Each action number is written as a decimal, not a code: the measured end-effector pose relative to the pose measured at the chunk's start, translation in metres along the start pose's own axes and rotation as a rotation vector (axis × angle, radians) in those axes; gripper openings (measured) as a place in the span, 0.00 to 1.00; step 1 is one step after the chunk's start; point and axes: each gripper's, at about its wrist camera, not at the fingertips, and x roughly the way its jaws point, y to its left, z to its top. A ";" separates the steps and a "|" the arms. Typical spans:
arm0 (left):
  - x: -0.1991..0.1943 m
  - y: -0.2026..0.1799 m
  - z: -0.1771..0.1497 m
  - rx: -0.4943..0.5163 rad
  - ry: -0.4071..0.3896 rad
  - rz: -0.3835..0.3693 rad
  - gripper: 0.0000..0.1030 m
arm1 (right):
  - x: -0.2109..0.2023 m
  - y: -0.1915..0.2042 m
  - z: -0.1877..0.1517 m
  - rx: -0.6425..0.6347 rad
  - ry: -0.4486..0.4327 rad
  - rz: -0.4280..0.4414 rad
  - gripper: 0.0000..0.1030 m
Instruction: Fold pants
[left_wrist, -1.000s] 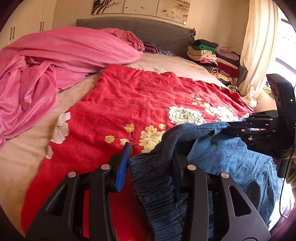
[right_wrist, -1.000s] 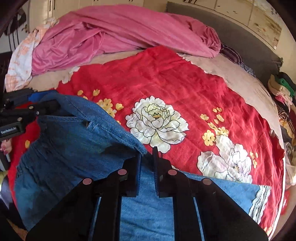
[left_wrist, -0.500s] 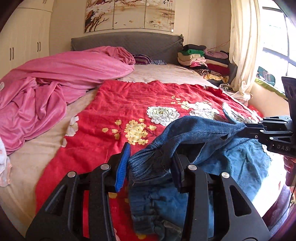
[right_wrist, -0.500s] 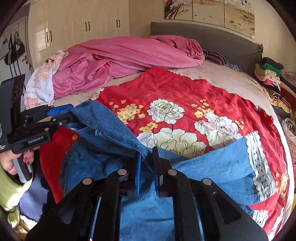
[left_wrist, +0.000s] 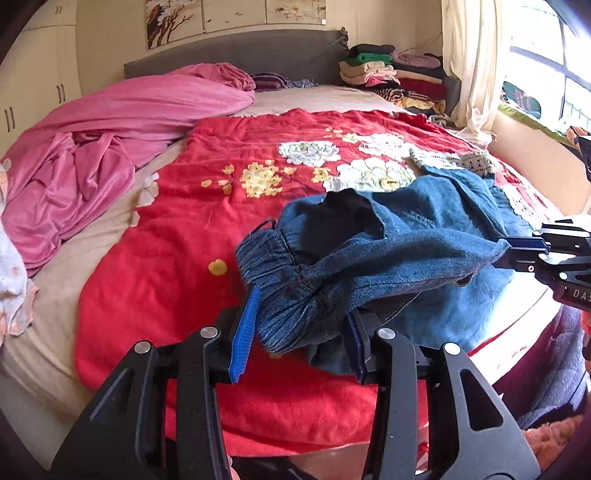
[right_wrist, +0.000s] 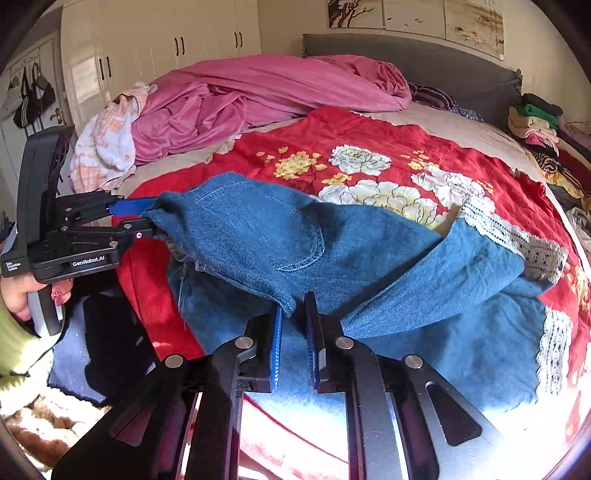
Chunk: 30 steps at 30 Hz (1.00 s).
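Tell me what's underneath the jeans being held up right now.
Under the jeans lies the red floral quilt, visible around their edges. Their lace-trimmed legs rest on it. The part of the quilt directly beneath the denim is covered.

Pants (left_wrist: 388, 258) now lifted higher off the bed (left_wrist: 184, 240) — waistband stretched wider, lace-trimmed leg hems (right_wrist: 532, 247) now exposed.

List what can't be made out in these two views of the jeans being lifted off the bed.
- Left wrist view: the far pad of the left claw is buried under the bunched waistband of the jeans.
- Left wrist view: the right claw is cut off by the frame edge.
- Right wrist view: the jeans' near edge washes out in sun glare.
- Right wrist view: the red floral quilt is covered where the jeans lie.
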 end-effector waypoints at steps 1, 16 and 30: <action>0.002 0.000 -0.004 0.000 0.012 0.003 0.34 | 0.004 0.003 -0.005 0.007 0.015 0.001 0.11; -0.042 0.026 -0.007 -0.107 0.052 -0.061 0.49 | 0.025 0.012 -0.033 0.043 0.106 0.026 0.14; 0.027 -0.037 0.012 -0.003 0.169 -0.117 0.44 | 0.003 -0.002 -0.040 0.145 0.108 0.100 0.23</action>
